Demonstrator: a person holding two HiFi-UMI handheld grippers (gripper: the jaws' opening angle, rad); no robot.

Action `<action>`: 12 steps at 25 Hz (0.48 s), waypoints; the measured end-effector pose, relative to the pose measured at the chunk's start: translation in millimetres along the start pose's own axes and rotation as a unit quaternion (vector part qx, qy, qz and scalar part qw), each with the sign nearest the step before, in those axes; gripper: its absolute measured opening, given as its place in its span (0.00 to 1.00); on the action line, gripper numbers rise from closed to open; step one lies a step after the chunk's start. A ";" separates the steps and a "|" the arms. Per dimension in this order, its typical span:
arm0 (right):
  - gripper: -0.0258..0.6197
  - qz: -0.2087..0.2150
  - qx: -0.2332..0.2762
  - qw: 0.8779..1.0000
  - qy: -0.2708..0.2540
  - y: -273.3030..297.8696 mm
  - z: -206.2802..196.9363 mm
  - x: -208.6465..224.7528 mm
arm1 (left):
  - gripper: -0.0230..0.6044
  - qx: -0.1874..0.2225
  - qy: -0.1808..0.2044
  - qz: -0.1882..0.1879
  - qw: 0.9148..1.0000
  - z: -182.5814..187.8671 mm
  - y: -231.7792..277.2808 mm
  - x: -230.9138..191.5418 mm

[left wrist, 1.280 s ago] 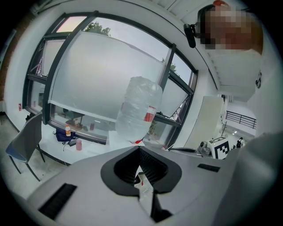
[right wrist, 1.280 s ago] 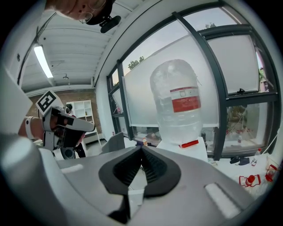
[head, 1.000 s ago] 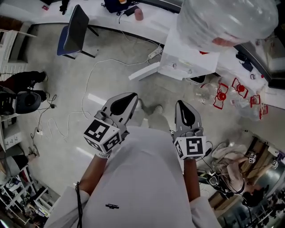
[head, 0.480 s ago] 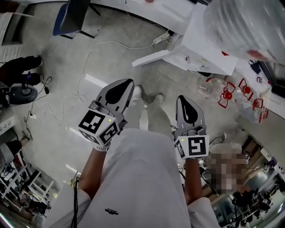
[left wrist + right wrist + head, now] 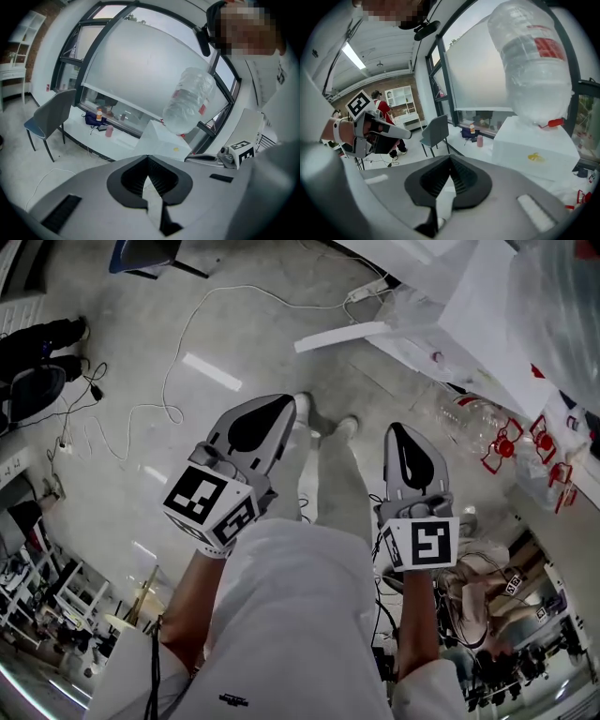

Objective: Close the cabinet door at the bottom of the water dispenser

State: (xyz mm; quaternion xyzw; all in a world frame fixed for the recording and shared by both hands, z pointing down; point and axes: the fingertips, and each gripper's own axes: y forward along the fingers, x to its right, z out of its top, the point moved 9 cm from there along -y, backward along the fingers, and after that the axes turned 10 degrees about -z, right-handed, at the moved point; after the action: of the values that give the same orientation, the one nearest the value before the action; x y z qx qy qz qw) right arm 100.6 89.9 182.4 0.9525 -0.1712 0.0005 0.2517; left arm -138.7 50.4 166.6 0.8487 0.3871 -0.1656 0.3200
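Note:
The white water dispenser (image 5: 487,329) stands at the head view's top right, with its clear bottle (image 5: 572,296) on top. Its bottom cabinet door (image 5: 342,336) stands open, a white panel sticking out to the left over the floor. My left gripper (image 5: 284,404) and right gripper (image 5: 399,430) are held side by side before my body, well short of the door, both shut and empty. The left gripper view shows its shut jaws, the left gripper (image 5: 147,158), under the dispenser (image 5: 161,140) and bottle (image 5: 190,101). The right gripper (image 5: 450,158) points at the dispenser (image 5: 534,150) too.
An empty clear bottle (image 5: 469,416) and red-handled caps (image 5: 502,448) lie on the floor right of the dispenser. A white cable (image 5: 187,343) and power strip (image 5: 368,289) cross the grey floor. A blue-grey chair (image 5: 47,117) stands at the left. My feet (image 5: 323,423) are below the door.
The head view has swung so the dispenser and its open door sit higher and further right. Both grippers stay shut in front of my body, a little higher in the picture.

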 end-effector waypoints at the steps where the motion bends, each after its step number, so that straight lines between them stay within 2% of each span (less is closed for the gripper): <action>1: 0.06 0.005 -0.004 1.000 -0.002 6.4 -3.1 0.1 | 0.05 -0.004 -0.004 0.004 1.000 -4.4 0.9 -4.9; 12: 0.06 0.045 -0.045 0.998 -0.016 73.4 -45.7 -7.5 | 0.04 -0.026 -0.017 0.012 0.999 -43.5 32.4 -49.5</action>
State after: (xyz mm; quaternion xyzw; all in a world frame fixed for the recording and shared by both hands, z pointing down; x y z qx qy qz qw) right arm 73.5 54.5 256.8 0.9314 -0.2175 -0.0114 0.2917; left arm -144.5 36.3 238.5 0.8420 0.3753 -0.1659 0.3501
